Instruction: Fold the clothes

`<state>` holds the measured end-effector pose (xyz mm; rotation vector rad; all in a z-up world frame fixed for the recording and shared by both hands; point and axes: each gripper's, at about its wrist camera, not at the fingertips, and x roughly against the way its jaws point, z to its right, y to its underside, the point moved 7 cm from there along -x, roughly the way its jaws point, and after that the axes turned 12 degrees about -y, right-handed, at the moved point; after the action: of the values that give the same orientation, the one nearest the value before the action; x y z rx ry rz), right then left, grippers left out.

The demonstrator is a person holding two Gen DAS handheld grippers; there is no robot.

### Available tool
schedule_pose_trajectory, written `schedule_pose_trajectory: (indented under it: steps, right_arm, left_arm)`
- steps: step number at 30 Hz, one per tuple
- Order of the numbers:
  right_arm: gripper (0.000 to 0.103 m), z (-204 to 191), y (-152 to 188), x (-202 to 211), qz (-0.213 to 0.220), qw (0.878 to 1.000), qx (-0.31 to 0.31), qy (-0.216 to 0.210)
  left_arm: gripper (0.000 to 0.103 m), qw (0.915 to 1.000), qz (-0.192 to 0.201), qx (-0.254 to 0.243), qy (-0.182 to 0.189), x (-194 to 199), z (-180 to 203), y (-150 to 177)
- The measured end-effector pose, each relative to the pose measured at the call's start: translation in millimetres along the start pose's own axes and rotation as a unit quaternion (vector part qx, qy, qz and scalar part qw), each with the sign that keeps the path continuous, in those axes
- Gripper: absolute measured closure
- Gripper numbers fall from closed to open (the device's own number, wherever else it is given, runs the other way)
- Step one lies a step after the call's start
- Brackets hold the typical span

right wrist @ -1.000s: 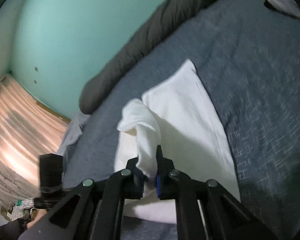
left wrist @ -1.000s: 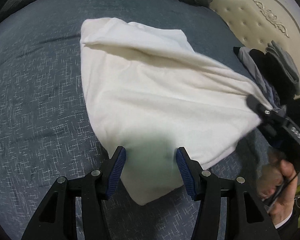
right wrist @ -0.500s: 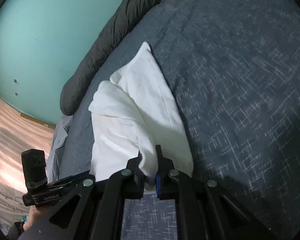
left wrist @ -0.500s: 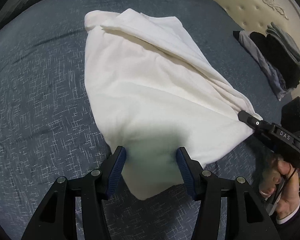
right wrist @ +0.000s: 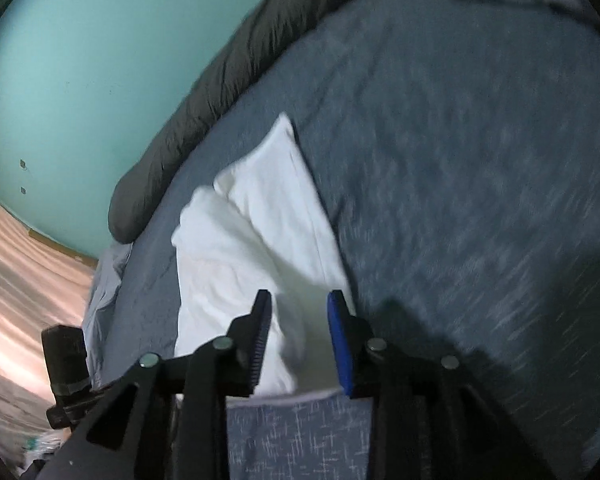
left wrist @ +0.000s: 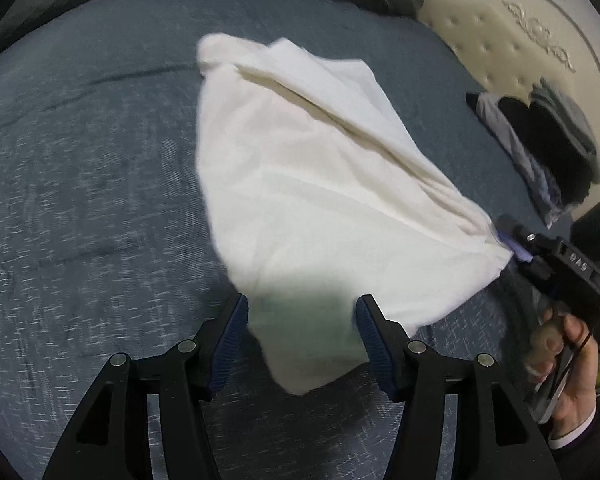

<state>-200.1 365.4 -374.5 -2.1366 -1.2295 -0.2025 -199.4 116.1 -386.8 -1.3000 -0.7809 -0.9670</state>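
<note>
Left wrist: clothes pile (left wrist: pixel 548 152), headboard (left wrist: pixel 512 36), perhaps

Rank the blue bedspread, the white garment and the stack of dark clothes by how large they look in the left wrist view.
1. blue bedspread, filling most of the view.
2. white garment, spread across the middle.
3. stack of dark clothes, smallest, though it lies farther from the camera, so its true size is unsure.
</note>
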Motion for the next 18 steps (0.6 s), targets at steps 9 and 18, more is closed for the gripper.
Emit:
schedule_pose_trajectory:
  steps: [9,18]
  right_arm:
    - [0.07,-57,-20,-58,-0.098,0.983,0.15,0.026]
    - [0.07,-113,2,-157,-0.22,0.905,0.353,0.093]
  left_arm:
    - [0.042,0.9963,0.026,0.08,-0.018,2,-68,-5]
    - [0.042,0.9929,0.052,0.104,-0.022,-1,-111,-10]
